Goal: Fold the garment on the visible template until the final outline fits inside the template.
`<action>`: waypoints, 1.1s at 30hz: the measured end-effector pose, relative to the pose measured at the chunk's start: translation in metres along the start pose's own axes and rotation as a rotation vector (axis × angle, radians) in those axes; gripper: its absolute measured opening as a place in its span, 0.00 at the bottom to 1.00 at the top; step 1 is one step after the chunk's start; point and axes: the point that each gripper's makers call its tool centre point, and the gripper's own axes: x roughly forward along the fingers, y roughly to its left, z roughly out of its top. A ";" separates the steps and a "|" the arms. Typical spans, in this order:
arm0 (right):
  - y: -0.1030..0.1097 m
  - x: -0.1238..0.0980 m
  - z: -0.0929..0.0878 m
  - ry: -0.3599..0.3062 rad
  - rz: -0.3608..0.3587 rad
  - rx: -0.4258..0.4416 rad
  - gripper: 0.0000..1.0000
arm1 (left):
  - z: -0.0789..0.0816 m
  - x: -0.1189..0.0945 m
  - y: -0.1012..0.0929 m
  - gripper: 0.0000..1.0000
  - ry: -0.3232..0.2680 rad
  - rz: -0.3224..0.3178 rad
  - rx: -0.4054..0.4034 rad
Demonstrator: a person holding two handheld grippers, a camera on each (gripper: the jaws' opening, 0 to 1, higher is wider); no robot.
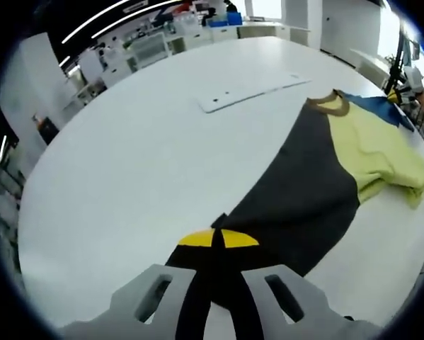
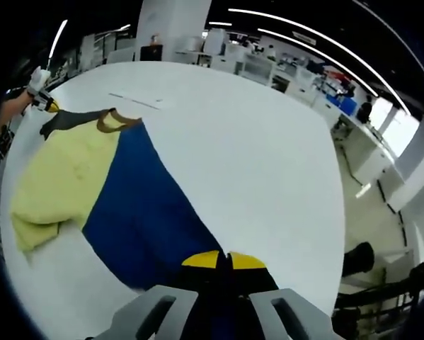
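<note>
Here, the garment (image 1: 304, 191) is pinched in the closed left gripper (image 1: 217, 244) at six o'clock, and likewise by the right gripper (image 2: 227, 263), seemingly to stretch it flat for folding.

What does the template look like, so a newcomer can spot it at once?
On the big white table, look past the collar end of the garment. The template is a long, thin, flat white strip lying apart from the cloth. It is rigid and nearly table-coloured, while the garment is dark grey, yellow and blue.

Left gripper (image 1: 219, 244) and right gripper (image 2: 227, 261): jaws closed, yellow tips together, clamping cloth.
</note>
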 end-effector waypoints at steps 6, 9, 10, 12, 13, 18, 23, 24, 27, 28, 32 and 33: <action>-0.002 -0.008 0.008 -0.052 -0.012 0.063 0.17 | 0.004 -0.010 0.006 0.15 -0.037 0.014 -0.039; 0.001 -0.012 0.013 -0.081 -0.008 0.077 0.27 | 0.003 -0.014 0.003 0.26 -0.059 0.009 -0.057; 0.002 -0.013 0.015 -0.094 -0.006 0.085 0.32 | 0.004 -0.015 0.002 0.29 -0.073 0.009 -0.052; 0.007 -0.015 0.020 -0.126 0.006 0.111 0.38 | 0.007 -0.017 -0.005 0.36 -0.108 -0.029 -0.105; 0.008 -0.016 0.022 -0.137 0.007 0.113 0.42 | 0.007 -0.018 -0.005 0.40 -0.118 -0.031 -0.110; 0.019 -0.023 0.026 -0.165 0.024 0.119 0.51 | 0.005 -0.027 -0.015 0.50 -0.142 -0.044 -0.070; 0.029 -0.029 0.028 -0.190 0.043 0.124 0.55 | 0.004 -0.035 -0.022 0.58 -0.183 -0.081 -0.076; 0.032 -0.031 0.029 -0.195 0.048 0.125 0.56 | 0.004 -0.037 -0.024 0.59 -0.194 -0.089 -0.077; 0.039 -0.034 0.028 -0.194 0.056 0.113 0.58 | 0.004 -0.042 -0.031 0.60 -0.220 -0.119 -0.114; 0.041 -0.035 0.027 -0.192 0.061 0.112 0.58 | 0.005 -0.044 -0.032 0.60 -0.234 -0.127 -0.125; 0.050 -0.041 0.027 -0.203 0.077 0.108 0.60 | 0.004 -0.051 -0.038 0.61 -0.254 -0.143 -0.138; 0.053 -0.044 0.027 -0.208 0.081 0.111 0.60 | 0.003 -0.053 -0.041 0.61 -0.254 -0.149 -0.133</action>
